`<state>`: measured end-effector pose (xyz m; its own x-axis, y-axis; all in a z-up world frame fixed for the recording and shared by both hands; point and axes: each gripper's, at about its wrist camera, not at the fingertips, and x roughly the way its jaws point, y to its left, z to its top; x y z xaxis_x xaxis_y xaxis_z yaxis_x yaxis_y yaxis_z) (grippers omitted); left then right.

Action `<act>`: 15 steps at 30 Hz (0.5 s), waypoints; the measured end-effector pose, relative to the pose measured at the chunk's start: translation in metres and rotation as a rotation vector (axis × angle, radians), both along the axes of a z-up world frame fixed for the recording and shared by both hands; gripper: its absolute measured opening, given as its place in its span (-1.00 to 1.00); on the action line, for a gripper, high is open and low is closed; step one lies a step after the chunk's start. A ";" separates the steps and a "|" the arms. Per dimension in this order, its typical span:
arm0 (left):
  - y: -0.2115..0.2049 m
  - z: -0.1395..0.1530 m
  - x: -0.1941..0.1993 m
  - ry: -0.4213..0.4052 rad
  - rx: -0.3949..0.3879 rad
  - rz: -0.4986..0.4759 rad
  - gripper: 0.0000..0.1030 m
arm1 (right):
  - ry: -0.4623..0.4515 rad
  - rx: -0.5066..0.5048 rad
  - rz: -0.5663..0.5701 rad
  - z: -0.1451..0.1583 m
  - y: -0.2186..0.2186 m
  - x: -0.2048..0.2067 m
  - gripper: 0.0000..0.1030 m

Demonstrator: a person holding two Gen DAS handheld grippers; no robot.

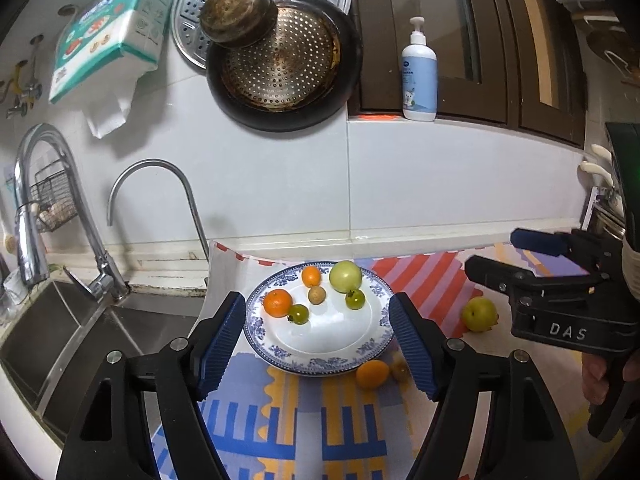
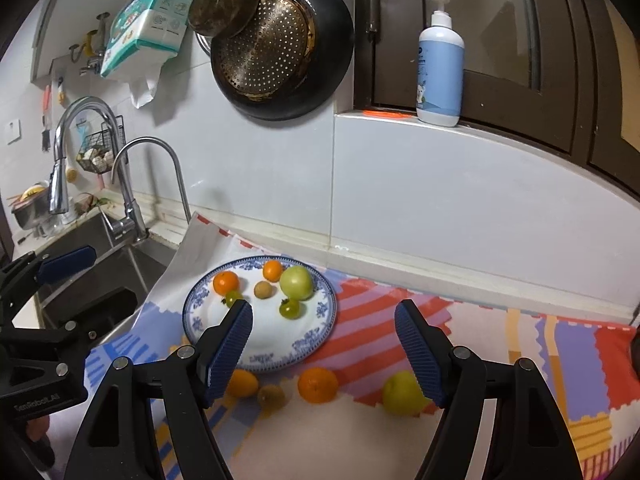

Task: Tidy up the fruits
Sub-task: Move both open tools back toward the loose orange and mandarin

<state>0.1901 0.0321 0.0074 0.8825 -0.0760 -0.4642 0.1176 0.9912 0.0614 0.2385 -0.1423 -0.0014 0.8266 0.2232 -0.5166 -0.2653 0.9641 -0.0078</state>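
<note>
Six fruits are sitting in the blue-rimmed plate point(image 1: 376, 354).
I am holding my left gripper point(image 1: 318, 340) and right gripper point(image 2: 324, 350) released, empty, near the plate; four fruits are lying just beside it.

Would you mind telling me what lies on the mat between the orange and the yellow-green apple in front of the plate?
Nothing: in the right wrist view, the mat between the orange and the yellow-green apple is bare.

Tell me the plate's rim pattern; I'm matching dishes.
Blue floral band on the white plate, clearest in the left wrist view.
</note>
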 end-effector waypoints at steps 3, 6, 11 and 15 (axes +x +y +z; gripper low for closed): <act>-0.004 -0.003 -0.005 0.004 -0.001 0.002 0.43 | 0.000 -0.001 0.003 -0.004 -0.004 -0.008 0.44; -0.008 -0.007 -0.009 0.006 0.011 0.000 0.43 | -0.001 -0.019 0.015 -0.010 -0.006 -0.014 0.44; -0.015 -0.018 -0.008 0.035 0.016 -0.019 0.43 | 0.003 -0.047 0.038 -0.021 -0.008 -0.020 0.44; -0.020 -0.033 -0.005 0.067 0.022 -0.026 0.42 | 0.016 -0.060 0.051 -0.031 -0.010 -0.020 0.44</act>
<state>0.1849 0.0120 -0.0254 0.8474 -0.0877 -0.5237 0.1477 0.9863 0.0739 0.2185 -0.1528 -0.0322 0.8066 0.2326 -0.5434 -0.3142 0.9474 -0.0608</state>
